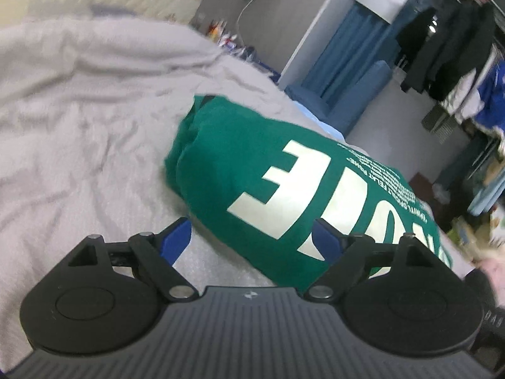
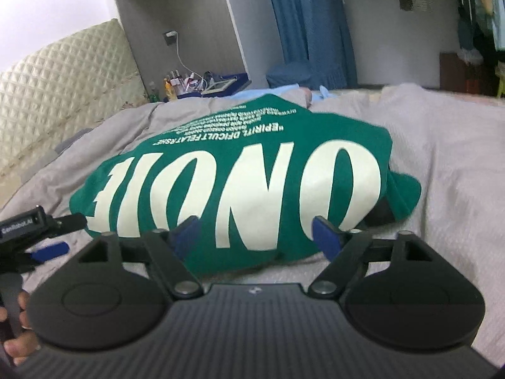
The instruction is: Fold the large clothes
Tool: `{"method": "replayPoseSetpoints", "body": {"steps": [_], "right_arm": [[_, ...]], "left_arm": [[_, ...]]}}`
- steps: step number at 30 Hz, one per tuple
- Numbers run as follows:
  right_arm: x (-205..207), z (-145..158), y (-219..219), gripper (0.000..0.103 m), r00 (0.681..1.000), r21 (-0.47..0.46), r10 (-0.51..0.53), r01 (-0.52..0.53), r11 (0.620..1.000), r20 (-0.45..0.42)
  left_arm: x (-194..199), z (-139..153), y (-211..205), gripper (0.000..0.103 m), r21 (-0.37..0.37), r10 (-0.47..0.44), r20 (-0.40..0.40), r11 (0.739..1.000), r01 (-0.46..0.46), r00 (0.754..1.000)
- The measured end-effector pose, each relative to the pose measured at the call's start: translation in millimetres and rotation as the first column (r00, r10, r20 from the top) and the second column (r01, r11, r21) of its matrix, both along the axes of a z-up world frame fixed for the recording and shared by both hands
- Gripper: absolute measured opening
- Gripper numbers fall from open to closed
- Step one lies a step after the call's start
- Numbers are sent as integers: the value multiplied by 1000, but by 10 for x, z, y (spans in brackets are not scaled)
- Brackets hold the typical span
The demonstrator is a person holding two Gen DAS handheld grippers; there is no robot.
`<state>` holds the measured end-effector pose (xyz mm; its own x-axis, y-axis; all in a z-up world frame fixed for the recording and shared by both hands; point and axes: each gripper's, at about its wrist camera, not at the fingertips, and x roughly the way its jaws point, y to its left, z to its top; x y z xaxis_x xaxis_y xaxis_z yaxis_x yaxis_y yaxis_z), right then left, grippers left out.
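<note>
Right now, folded green shirt lying flat on the grey bedspread, big cream lettering facing up, smaller lines of cream print beyond it toward the far edge of the bed. Folded into a compact block, with layered edges bunched at one end and a bit of green poking out at the other side in the right wrist view.

Left gripper spread wide, blue pads clear of the cloth, one over bare bedspread, the other above the near corner of the shirt. Nothing pinched between them.

Right gripper likewise splayed wide, blue fingertips hovering over the shirt's near edge, gripping nothing as far as can be seen. Left gripper also visible at the left edge of the right wrist view, one blue finger low over the bedspread just beside the shirt, a hand wrapped round its handle.

Beyond the bed: quilted cream headboard, cluttered bedside surface with small bottles, blue curtain, dark clothes hanging on a rack.
</note>
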<state>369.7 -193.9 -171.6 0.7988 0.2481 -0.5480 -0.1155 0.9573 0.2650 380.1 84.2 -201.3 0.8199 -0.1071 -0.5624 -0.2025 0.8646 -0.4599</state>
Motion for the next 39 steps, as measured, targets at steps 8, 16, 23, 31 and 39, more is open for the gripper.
{"method": "replayPoseSetpoints", "body": {"steps": [8, 16, 23, 31, 39], "right_arm": [[210, -278, -348, 103, 990, 362, -45, 90, 928, -133], [337, -702, -740, 103, 962, 672, -139, 263, 693, -234], [511, -978, -927, 103, 930, 725, -229, 367, 583, -286], [820, -1101, -920, 103, 927, 776, -233, 375, 507, -295], [1130, -1078, -849, 103, 945, 775, -231, 323, 543, -233]], "left_arm": [[140, -310, 250, 92, -319, 0, -51, 948, -16, 999], [277, -742, 468, 96, -674, 45, -35, 737, -57, 998], [552, -954, 555, 96, -751, 103, -56, 651, -110, 993], [801, -1062, 664, 98, -792, 199, -96, 578, -196, 975], [1084, -994, 635, 96, -746, 223, -87, 631, -212, 971]]}}
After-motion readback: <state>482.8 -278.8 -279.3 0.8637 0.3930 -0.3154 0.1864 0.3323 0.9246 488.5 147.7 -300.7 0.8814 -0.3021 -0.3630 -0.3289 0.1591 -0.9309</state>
